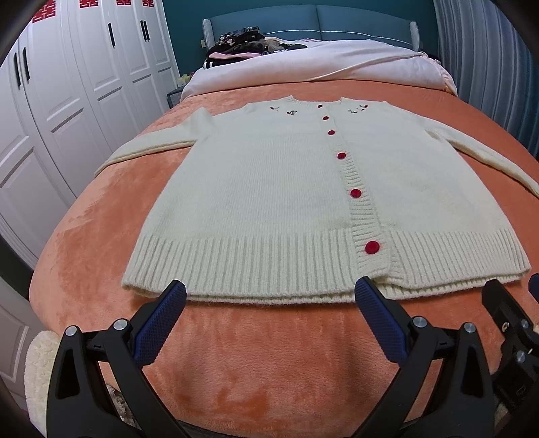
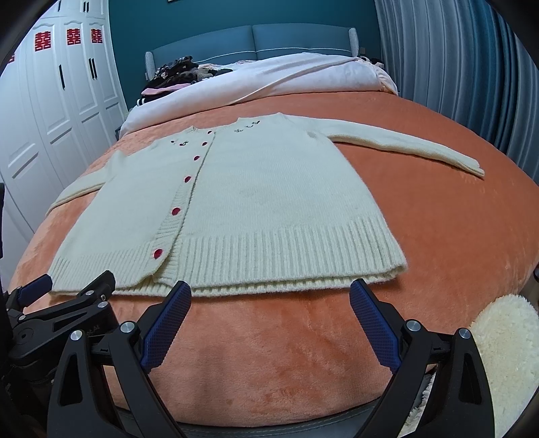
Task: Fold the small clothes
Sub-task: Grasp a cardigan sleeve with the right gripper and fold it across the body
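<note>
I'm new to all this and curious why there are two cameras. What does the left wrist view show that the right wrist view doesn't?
Only the left wrist view shows the wardrobe up close and the left sleeve's near end. Only the right wrist view shows the whole right sleeve, cuff included, and more curtain. Both show the cardigan flat on the orange blanket, its red buttons, the headboard, and open hand-held grippers: left, right.

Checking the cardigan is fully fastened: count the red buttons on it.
6, in a line down the cardigan placket: at the neckline, then, and on the ribbed hem. None looks hidden.
</note>
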`<action>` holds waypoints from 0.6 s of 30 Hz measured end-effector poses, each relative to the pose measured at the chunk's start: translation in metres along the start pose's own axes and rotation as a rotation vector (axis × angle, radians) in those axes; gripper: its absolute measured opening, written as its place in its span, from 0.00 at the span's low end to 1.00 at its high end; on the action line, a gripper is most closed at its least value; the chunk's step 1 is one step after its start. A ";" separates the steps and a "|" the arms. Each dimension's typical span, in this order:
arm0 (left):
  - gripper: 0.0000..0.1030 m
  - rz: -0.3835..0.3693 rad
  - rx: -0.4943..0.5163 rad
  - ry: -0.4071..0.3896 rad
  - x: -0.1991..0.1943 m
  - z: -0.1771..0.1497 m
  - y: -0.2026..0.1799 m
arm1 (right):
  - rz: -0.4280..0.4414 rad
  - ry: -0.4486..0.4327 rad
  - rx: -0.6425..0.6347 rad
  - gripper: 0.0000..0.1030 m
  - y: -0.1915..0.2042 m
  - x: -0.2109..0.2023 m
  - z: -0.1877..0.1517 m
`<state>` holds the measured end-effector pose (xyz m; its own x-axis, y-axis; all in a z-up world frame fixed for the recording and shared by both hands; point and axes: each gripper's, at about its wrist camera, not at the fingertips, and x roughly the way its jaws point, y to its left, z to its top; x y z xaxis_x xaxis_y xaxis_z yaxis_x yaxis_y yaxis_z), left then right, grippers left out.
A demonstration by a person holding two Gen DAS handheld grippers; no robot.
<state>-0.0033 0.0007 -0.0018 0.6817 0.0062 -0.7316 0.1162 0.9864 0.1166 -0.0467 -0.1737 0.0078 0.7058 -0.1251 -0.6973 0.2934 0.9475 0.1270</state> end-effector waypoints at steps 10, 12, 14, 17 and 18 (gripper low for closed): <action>0.95 -0.059 -0.096 -0.021 0.000 0.040 0.020 | -0.137 -0.043 0.359 0.95 -0.196 0.049 0.107; 0.95 -0.049 -0.100 -0.024 0.005 0.048 0.020 | -0.152 -0.028 0.476 0.95 -0.247 0.070 0.124; 0.95 -0.050 -0.103 -0.022 0.010 0.056 0.019 | -0.148 0.004 0.619 0.95 -0.301 0.098 0.139; 0.95 -0.043 -0.095 -0.016 0.020 0.068 0.014 | -0.163 0.033 0.777 0.95 -0.353 0.135 0.150; 0.95 -0.043 -0.095 -0.011 0.024 0.071 0.013 | -0.167 0.039 0.819 0.95 -0.363 0.145 0.151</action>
<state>0.0660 0.0016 0.0303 0.6857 -0.0375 -0.7269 0.0767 0.9968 0.0210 0.0468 -0.5803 -0.0327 0.5927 -0.2204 -0.7747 0.7788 0.4020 0.4815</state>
